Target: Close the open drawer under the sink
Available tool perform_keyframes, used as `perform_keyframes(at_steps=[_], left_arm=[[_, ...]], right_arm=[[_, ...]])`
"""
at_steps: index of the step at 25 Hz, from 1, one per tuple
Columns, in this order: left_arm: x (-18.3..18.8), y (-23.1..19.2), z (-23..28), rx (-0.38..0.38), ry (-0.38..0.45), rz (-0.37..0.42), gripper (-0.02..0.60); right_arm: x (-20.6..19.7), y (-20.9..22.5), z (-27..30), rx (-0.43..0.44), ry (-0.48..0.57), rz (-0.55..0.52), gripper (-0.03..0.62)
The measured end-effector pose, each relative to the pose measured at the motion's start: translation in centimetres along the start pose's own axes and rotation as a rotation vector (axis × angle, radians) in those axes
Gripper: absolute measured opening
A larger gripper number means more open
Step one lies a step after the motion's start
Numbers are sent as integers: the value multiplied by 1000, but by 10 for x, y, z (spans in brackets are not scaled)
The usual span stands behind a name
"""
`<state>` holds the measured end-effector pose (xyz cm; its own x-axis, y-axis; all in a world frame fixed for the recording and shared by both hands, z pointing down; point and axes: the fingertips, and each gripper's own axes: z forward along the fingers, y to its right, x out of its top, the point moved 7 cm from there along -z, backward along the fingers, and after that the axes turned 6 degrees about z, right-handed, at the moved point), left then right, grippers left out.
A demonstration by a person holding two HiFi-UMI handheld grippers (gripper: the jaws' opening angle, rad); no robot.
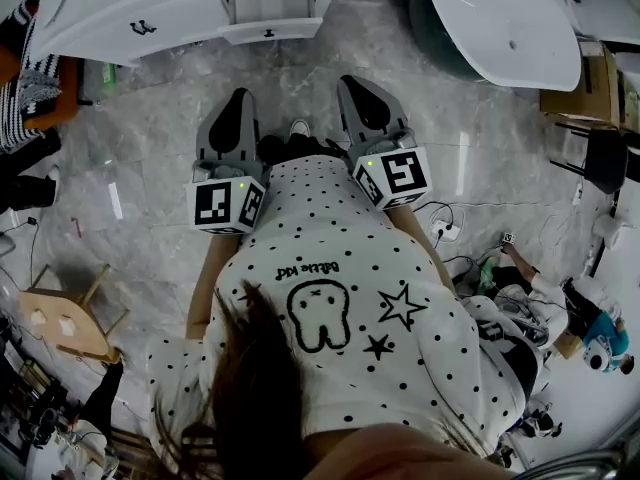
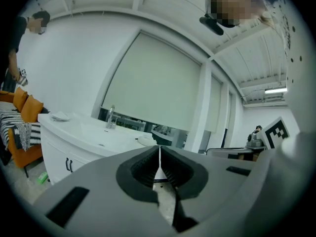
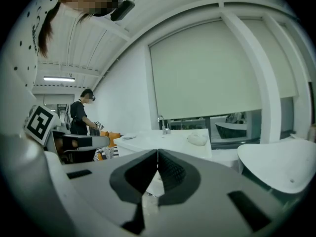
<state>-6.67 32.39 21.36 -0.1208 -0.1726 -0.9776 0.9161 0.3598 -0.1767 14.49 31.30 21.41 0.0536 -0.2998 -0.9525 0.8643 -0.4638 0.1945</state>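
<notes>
Both claws are held out ahead of the person over the grey marble floor [image 1: 150, 168]. The left gripper [image 1: 239, 98] has its jaws pressed together, the ribbed pads meeting in a thin seam with nothing between them; its own view [image 2: 159, 152] shows the same. The right gripper [image 1: 356, 84] is likewise closed and empty, as its own view [image 3: 157, 154] also shows. Each carries a marker cube [image 1: 228, 205] with black-and-white square patterns and no lettering. The drawer [image 1: 268, 6] stands pulled out from the white vanity [image 1: 110, 23] at the top of the head view. Its front panel has a small dark knob, and it lies ahead of both grippers and well apart from them. A dark handle [image 1: 143, 28] sits on the cabinet front to its left. In the left gripper view a faucet [image 2: 110, 117] rises from the vanity top; the drawer cannot be made out there. The person's shirt [image 1: 440, 358] is white with black dots, a tooth drawing and stars. It also bears one line of script, seen upside down, that seems to read "Little kid"; the first letter is unclear. A white tub [image 1: 500, 18] sits at upper right. A second person [image 3: 81, 113] stands in the right gripper view.
</notes>
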Motion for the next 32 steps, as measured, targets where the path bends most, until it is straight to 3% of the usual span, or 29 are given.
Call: perform_keyframes(at_steps=[7, 14, 22, 32], left_arm=[[3, 13, 14, -18, -10, 8, 15], [2, 0, 19, -13, -19, -11, 15], [7, -31, 52, -67, -23, 19, 15], [37, -95, 121, -124, -46, -16, 15]], right_arm=[[5, 18, -1, -10, 10, 8, 14], [4, 16, 11, -11, -8, 18, 14], [7, 14, 53, -56, -22, 5, 14], [35, 8, 124, -118, -41, -5, 14]])
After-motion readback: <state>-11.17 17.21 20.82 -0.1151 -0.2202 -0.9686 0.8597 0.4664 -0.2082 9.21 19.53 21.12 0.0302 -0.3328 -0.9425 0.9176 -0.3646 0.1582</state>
